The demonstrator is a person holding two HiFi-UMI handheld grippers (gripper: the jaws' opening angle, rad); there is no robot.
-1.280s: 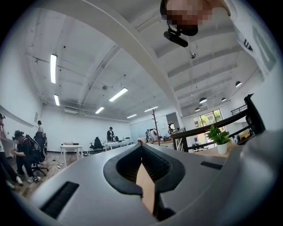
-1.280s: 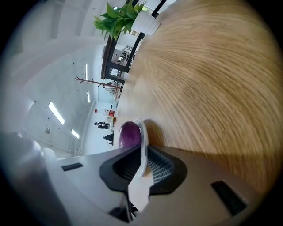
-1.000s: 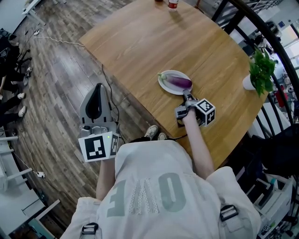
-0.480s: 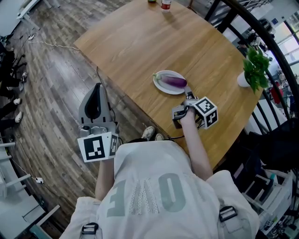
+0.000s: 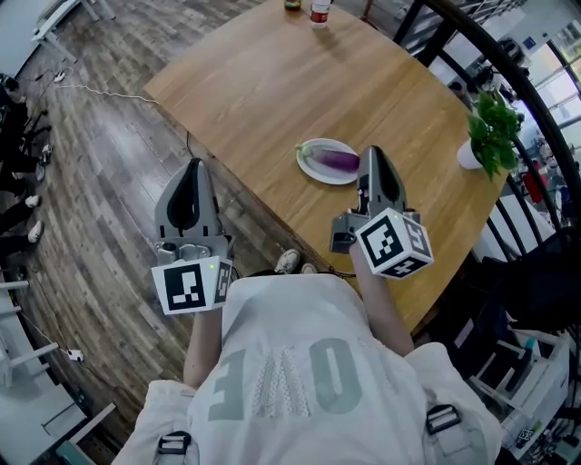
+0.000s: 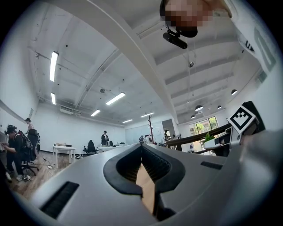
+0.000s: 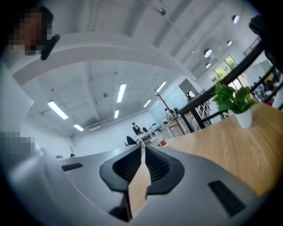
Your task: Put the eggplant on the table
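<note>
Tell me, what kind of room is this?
Probably a big open office or workshop. Long strip lights run across a high ceiling, white desks and office chairs stand far off with people nearby, and a wooden table holds a potted plant.

Before me, the eggplant (image 5: 338,160) lies on a plate (image 5: 311,169), which sits on the table (image 5: 263,82) close to its near edge. To my right, a potted plant (image 5: 493,132) stands at the table's edge, well apart from the plate, with a railing (image 5: 531,77) behind it. A bottle (image 5: 319,11) stands at the far edge. The floor (image 5: 100,182) lies to my left.
</note>
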